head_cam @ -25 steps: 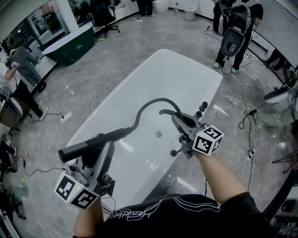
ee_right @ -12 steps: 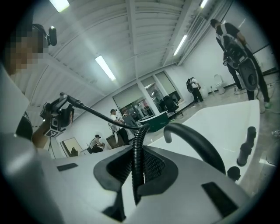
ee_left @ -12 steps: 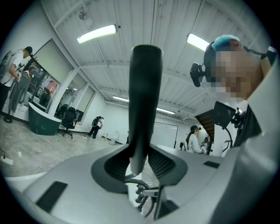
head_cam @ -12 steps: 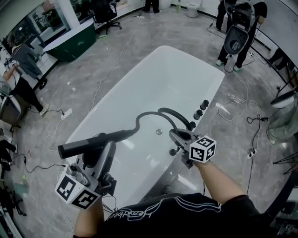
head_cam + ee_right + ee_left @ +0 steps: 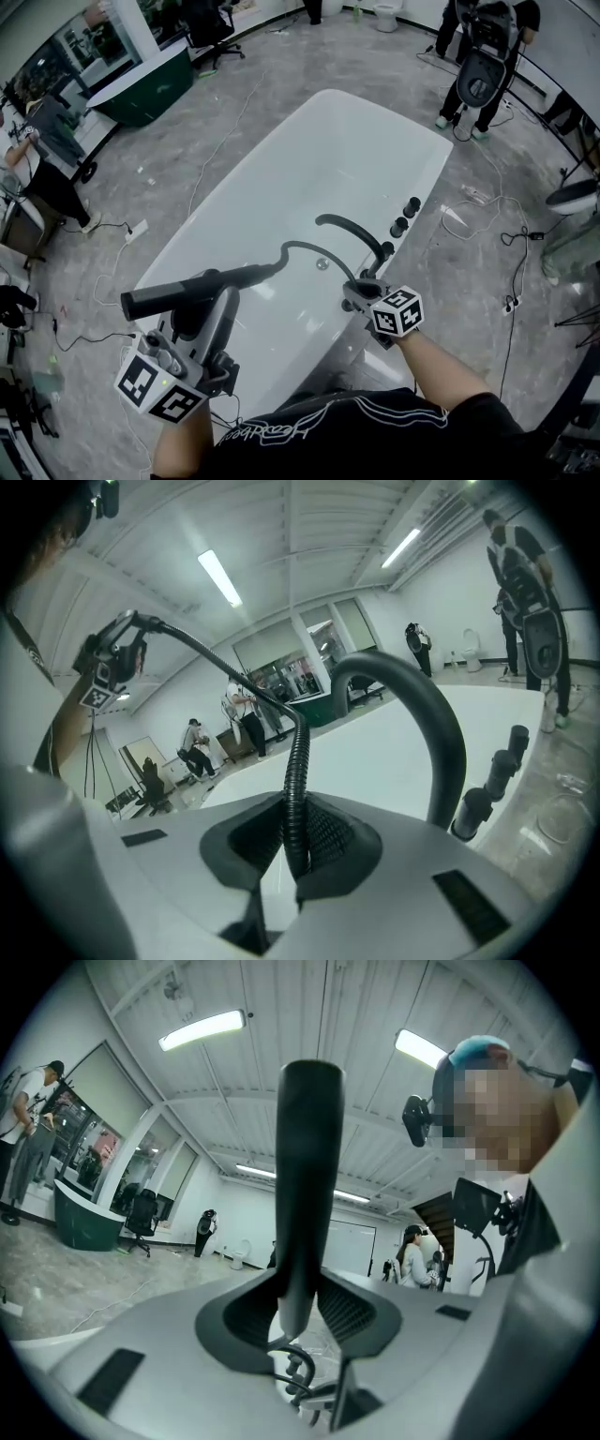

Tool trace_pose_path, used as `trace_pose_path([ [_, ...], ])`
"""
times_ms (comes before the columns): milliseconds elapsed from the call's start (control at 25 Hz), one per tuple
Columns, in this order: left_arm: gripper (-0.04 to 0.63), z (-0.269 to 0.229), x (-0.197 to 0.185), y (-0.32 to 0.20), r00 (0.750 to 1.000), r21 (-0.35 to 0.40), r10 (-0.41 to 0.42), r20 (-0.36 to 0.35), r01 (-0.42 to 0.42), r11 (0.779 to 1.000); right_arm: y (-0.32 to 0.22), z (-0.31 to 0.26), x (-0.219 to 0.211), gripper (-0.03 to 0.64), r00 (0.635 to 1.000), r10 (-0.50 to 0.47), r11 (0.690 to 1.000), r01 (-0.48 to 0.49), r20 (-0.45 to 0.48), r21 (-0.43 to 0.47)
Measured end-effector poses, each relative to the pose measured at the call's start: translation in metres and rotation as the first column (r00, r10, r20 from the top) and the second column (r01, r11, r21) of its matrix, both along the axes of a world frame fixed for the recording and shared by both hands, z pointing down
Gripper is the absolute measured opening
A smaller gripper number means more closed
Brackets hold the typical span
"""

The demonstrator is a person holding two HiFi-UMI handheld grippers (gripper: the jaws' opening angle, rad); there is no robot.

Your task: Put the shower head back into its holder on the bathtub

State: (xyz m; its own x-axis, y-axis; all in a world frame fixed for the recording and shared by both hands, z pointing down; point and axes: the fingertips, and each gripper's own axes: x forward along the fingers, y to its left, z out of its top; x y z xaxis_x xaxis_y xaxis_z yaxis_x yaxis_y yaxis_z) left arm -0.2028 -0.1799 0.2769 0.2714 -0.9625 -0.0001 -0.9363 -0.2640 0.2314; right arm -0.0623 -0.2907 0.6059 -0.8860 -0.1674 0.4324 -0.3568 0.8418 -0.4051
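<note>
The black shower head [image 5: 178,292] is a long stick-shaped handle lying across my left gripper [image 5: 208,298], which is shut on it at the lower left of the head view. In the left gripper view the shower head [image 5: 305,1176] stands upright between the fingers of that gripper [image 5: 300,1314]. Its black ribbed hose [image 5: 298,247] arcs right to my right gripper [image 5: 356,291], which is shut on the hose [image 5: 298,761] close above the white bathtub's near rim [image 5: 309,361]. Just beyond it stand the curved black spout [image 5: 352,230] and black knobs [image 5: 405,216] on the rim.
The right gripper view shows the spout [image 5: 412,705] and knobs [image 5: 487,780] close on the right. Cables [image 5: 492,234] trail over the grey floor around the tub. A dark green tub [image 5: 141,89] stands far left. People stand at the top right [image 5: 478,56] and left [image 5: 42,155].
My right gripper has sunk with the hose toward the tub's near rim, tipping downward, and the hose loop has dropped with it. The left gripper and shower head have hardly shifted.
</note>
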Motion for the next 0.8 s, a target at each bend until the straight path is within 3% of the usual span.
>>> trace_pose_path([
  [440,0.132,-0.004,0.024,0.001,0.998,0.025,0.049,0.048,-0.050,0.998,0.026,0.059,0.010,0.045,0.983,-0.026,0.999,0.017,-0.183,-0.050],
  [520,0.132,-0.003,0.027,-0.002,0.997,0.023,0.056,0.049,-0.057,0.998,0.028,0.067,0.015,0.082,0.978,-0.019,0.998,0.006,-0.205,-0.068],
  [600,0.132,-0.003,0.028,-0.005,0.997,0.021,0.063,0.049,-0.064,0.998,0.028,0.072,0.020,0.123,0.975,-0.008,0.997,-0.009,-0.222,-0.076],
  [800,0.132,0.017,0.042,-0.015,0.994,-0.020,0.103,0.039,-0.102,0.995,0.026,0.078,0.036,0.130,0.977,0.035,0.994,-0.055,-0.211,-0.092],
])
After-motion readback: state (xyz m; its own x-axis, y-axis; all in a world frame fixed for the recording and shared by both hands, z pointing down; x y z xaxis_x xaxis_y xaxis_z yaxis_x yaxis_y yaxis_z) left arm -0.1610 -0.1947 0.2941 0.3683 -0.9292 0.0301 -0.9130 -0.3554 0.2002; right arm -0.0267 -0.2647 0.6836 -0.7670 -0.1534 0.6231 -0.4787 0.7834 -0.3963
